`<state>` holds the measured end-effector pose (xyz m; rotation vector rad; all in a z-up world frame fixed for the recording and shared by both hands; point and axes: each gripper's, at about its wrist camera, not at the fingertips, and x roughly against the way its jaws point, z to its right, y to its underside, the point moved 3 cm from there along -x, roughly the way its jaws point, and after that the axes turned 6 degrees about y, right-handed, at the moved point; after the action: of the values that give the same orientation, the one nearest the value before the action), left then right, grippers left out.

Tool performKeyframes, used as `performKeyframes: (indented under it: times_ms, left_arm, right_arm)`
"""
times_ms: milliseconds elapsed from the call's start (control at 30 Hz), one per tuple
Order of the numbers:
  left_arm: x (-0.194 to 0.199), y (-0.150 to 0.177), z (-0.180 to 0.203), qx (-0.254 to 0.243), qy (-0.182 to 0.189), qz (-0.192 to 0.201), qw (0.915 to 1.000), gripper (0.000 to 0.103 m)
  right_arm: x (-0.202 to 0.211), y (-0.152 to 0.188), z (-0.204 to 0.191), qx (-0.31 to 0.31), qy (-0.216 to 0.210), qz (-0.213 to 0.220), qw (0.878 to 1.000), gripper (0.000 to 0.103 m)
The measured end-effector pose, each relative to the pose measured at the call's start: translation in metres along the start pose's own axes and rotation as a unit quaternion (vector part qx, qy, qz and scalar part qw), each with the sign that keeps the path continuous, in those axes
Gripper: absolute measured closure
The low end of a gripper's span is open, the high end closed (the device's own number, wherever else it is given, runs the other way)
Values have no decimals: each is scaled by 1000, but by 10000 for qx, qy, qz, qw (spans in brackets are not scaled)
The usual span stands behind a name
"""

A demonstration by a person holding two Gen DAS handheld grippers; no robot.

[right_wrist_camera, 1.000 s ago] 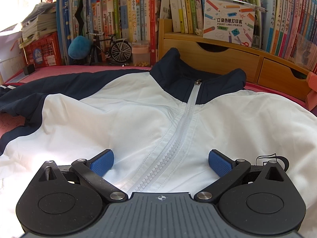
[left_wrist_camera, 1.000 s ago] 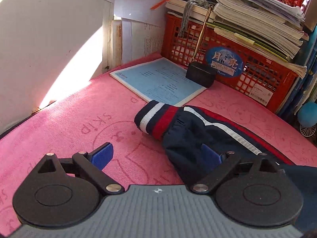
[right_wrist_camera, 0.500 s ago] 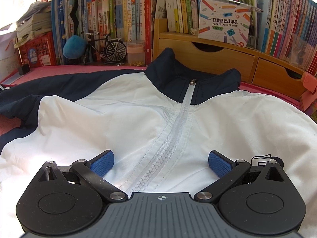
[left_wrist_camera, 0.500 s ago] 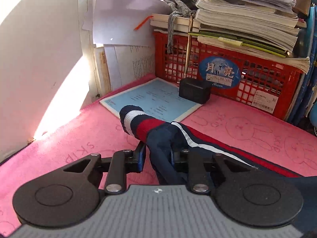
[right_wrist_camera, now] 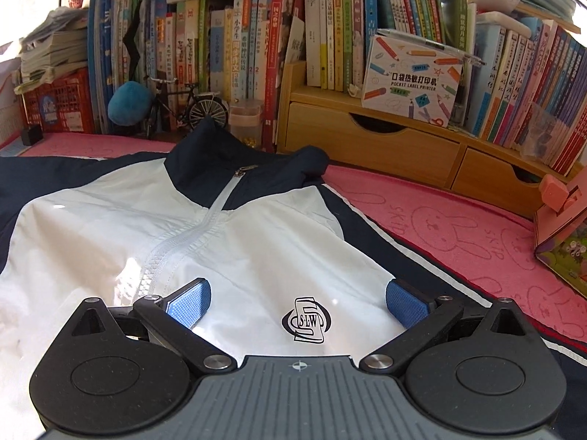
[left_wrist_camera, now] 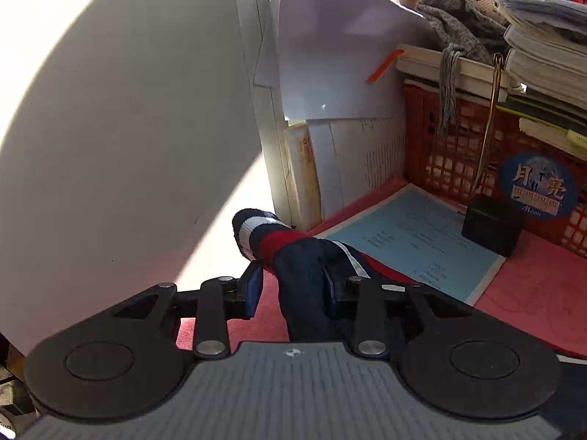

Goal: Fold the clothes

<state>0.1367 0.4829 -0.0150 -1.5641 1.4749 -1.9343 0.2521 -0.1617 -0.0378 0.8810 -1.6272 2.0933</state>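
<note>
One "SLW" logo (right_wrist_camera: 306, 321) on jacket (right_wrist_camera: 256, 242)

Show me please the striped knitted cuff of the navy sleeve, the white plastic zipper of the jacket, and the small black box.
striped knitted cuff (left_wrist_camera: 256, 234): left wrist view, on its white band.
white plastic zipper (right_wrist_camera: 172, 245): right wrist view, mid-length on the teeth.
small black box (left_wrist_camera: 491, 223): left wrist view, on its front face.
</note>
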Motion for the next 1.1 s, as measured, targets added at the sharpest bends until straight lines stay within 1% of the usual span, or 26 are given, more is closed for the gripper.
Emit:
performKeyframes:
  times_ms: [33,100,133,200,233,267,333,367,400,467,533,600,700,767,833,867,933,967,1033,1100]
  left_arm:
    - [-7,11,-3,-23,-39,-170,9998,65]
    - [-10,28,-13,117,141,-246,9995,60]
    - [-9,33,-17,141,223,-228,9994,57]
    - [-1,35,-19,27,251,-168,9995,47]
    - [3,36,-20,-33,261,-138,9996,45]
    - [9,36,-19,-62,292,-101,9995,43]
    - [25,34,-22,17,479,-49,9988,43]
    - [33,34,-23,48,626,-32,9980,40]
    - [41,33,-24,79,777,-16,9969,38]
    - [63,35,-21,-99,1040,92,9945,35]
    - [83,38,-13,-385,1215,249,9915,33]
    - [101,42,-5,-628,1412,381,9873,32]
    - [128,48,20,-822,2035,444,9746,31]
    - [145,56,42,-1055,2436,466,9630,30]
    - [163,67,68,-1371,2745,524,9503,30]
    - [172,73,80,-1482,2887,528,9444,30]
    - [190,88,104,-1667,3184,479,9320,29]
    - [196,93,111,-1722,3301,426,9271,29]
    - [215,108,129,-1903,3589,330,9132,29]
    - [228,121,141,-2104,3794,302,9005,29]
  right_arm:
    - [-5,3,0,7,43,-46,10000,0]
    - [-14,7,2,63,191,-101,9997,0]
    - [-18,9,3,102,253,-108,9996,0]
    - [-28,10,9,74,261,-86,9996,0]
    - [-33,11,13,24,236,-69,9997,0]
    - [-39,11,18,-61,222,-63,9997,0]
    - [-53,6,35,-564,312,-161,9978,0]
    - [-59,5,45,-866,421,-246,9950,0]
    - [-58,4,52,-1030,405,-262,9935,1]
    - [-55,3,64,-1317,363,-276,9902,4]
    - [-39,9,69,-1182,270,-125,9925,4]
    - [-20,17,70,-823,466,-25,9955,4]
    - [5,36,84,-429,836,22,9956,3]
    - [19,53,103,-405,1022,-35,9939,2]
    - [31,71,127,-503,1171,-34,9918,1]
    - [35,79,139,-640,1220,0,9905,0]
    - [41,89,159,-1118,1297,13,9852,0]
    - [44,94,169,-1356,1334,20,9817,0]
    - [51,104,188,-1810,1368,63,9739,1]
    - [73,113,195,-1979,1123,333,9732,1]
